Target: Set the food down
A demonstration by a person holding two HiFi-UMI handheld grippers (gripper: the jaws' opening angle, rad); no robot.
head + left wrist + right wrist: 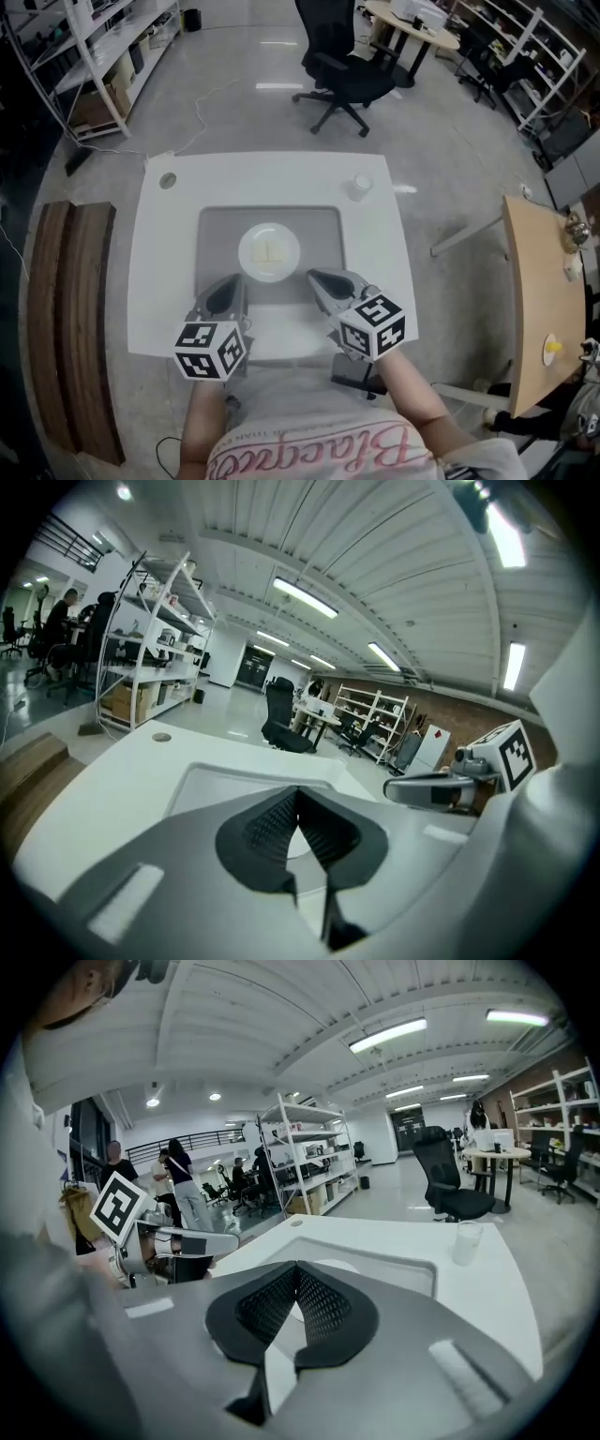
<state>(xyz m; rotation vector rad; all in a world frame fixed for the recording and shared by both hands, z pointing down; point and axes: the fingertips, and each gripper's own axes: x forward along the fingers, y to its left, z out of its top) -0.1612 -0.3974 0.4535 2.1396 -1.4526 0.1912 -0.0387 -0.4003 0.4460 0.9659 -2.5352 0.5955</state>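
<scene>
Left gripper (229, 283) and right gripper (315, 277) pressed together, nothing pinched, held low either side of plate (246, 251) at frame centre. Pale food (271, 251), seemingly, already laid on plate, hence empty jaws.

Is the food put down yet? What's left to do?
Looks done: the white plate, with something pale on it, sits flat on the grey tray on the white table. In hand: nothing. The left gripper and right gripper are both shut and empty, just on the near side of the plate. Left: probably nothing for this job.
</scene>
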